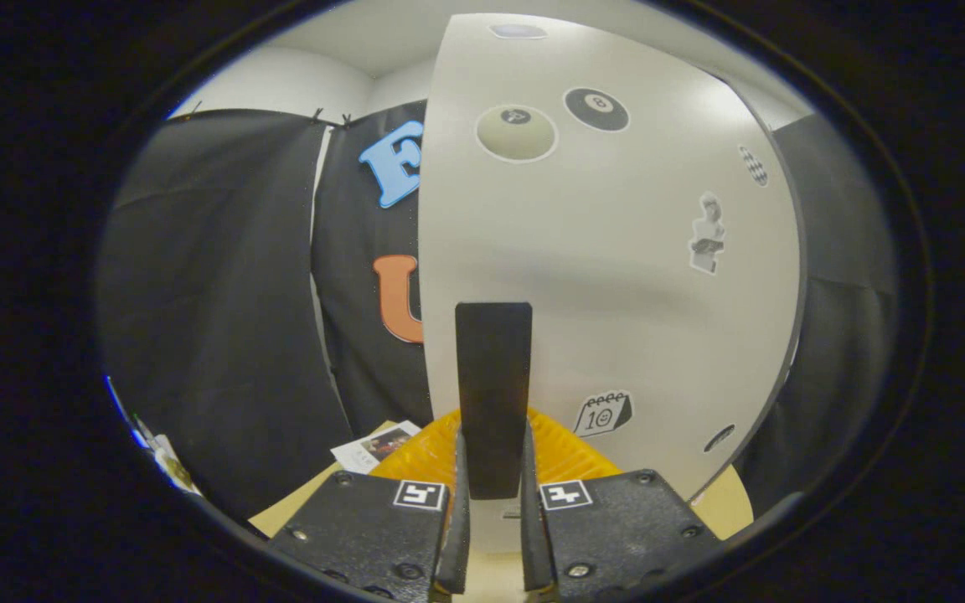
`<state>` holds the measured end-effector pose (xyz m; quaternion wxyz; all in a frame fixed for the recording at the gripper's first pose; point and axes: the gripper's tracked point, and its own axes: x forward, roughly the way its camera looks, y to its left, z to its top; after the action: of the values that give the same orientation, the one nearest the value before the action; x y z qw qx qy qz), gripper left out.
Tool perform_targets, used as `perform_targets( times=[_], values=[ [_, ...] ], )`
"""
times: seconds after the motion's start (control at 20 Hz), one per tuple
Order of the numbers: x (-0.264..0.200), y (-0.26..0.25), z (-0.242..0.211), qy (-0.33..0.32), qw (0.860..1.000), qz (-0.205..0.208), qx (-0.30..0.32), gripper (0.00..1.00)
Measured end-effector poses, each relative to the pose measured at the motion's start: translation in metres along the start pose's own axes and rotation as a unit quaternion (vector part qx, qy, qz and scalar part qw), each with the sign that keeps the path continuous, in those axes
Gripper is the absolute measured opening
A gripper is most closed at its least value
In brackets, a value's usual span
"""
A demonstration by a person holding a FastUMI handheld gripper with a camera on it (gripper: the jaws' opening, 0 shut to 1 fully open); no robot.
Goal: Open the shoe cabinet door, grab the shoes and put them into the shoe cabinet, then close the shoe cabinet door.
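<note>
The white shoe cabinet door (616,276) stands close ahead of me, with several stickers on its face. Its black upright handle (493,377) runs down between my fingers. My gripper (492,490) is shut on the lower end of that handle, and both fingers (455,502) press its sides. The door's left edge stands free against the black cloth wall. I cannot see inside the cabinet from here.
An orange ribbed object (424,456) lies low behind the handle, on a light wooden surface (298,507). A printed card (374,448) lies to the left of it. Black cloth walls (214,318) close in on the left and the right.
</note>
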<state>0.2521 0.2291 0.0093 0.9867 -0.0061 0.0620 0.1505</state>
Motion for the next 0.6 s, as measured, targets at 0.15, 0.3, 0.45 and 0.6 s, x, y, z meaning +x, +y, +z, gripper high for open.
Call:
perform_targets(
  times=[0.15,0.3,0.45,0.6],
  values=[
    [-0.05,-0.014,-0.008,0.002,1.0,-0.001,0.013,0.27],
    [-0.091,-0.037,-0.016,-0.001,1.0,-0.012,0.013,0.26],
    [-0.128,-0.062,-0.023,-0.001,0.999,-0.042,0.014,0.25],
    [-0.163,-0.088,-0.029,-0.006,0.998,-0.067,0.011,0.23]
  ],
)
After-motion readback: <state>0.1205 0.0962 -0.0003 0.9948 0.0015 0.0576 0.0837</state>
